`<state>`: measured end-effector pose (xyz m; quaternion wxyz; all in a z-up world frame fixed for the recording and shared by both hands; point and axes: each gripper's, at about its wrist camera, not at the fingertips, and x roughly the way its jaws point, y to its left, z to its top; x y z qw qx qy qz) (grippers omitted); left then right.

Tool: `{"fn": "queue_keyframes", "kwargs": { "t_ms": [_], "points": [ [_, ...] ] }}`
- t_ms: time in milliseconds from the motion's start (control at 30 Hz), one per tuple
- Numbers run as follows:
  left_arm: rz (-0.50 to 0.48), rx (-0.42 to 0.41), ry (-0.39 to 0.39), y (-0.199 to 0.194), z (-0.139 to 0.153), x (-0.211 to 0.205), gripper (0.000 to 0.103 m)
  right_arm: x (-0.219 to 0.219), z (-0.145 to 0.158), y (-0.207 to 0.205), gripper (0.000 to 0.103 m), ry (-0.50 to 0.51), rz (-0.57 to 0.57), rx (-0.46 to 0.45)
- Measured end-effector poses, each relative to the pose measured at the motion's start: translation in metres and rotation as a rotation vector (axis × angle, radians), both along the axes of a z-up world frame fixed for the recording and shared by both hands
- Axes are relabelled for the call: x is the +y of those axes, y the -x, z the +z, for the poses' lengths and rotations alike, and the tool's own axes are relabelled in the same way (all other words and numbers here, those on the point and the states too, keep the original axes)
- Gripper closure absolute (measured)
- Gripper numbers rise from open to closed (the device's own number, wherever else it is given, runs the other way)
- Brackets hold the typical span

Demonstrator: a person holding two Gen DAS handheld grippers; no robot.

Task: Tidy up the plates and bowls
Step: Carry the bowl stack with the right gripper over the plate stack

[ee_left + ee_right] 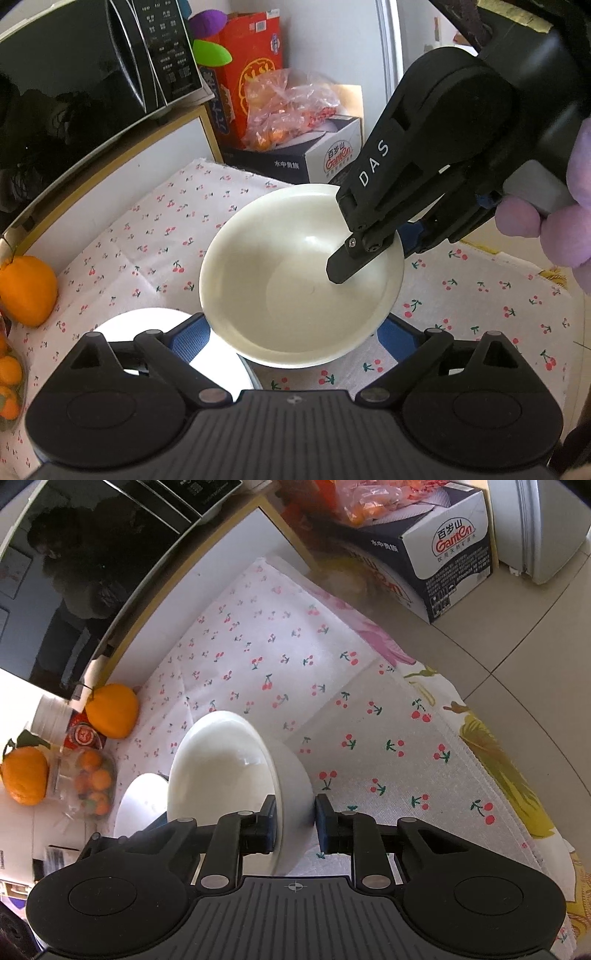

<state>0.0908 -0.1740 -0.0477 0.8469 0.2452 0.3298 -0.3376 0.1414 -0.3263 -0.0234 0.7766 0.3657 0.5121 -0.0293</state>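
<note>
While gripped at its rim, a cream-white bowl (301, 280) hung tilted above the cherry-print cloth (147, 251), its hollow turned toward the left wrist camera.

Right gripper (295, 821): jaws closed on the bowl's rim, one blue-padded finger inside the wall, the other outside. Seen from the left wrist, the inner finger (347, 264) lay against the bowl's inner surface, and a hand (546, 218) in a lilac glove held the handle.

Left gripper (295, 338): jaws spread wide, its blue pads (190, 341) flanking the bowl's near underside; contact could not be told, and nothing was clamped.

White plate (162, 332): flat on the cloth, just beside and partly under the bowl, on its left in both views.

Surroundings, going outward: one large orange (112, 710) at the cloth's far-left edge, against a white cabinet; a second large orange (26, 775) farther left; a clear bag of small oranges (92, 784) between them and the plate. Black microwave (74, 85) on the cabinet top. Beyond the cloth, a Ganten water carton (443, 550) on the tiled floor, with a pink plastic bag of fruit (288, 107) on it and a red box (251, 62) behind.
</note>
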Motion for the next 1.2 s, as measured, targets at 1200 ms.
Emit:
{"fn": "queue_keyframes", "kwargs": {
  "t_ms": [1200],
  "points": [
    [0.066,-0.041,0.062,0.008,0.036,0.068,0.010,0.057,0.025,-0.009,0.082,-0.166,0.069,-0.044]
  ]
}}
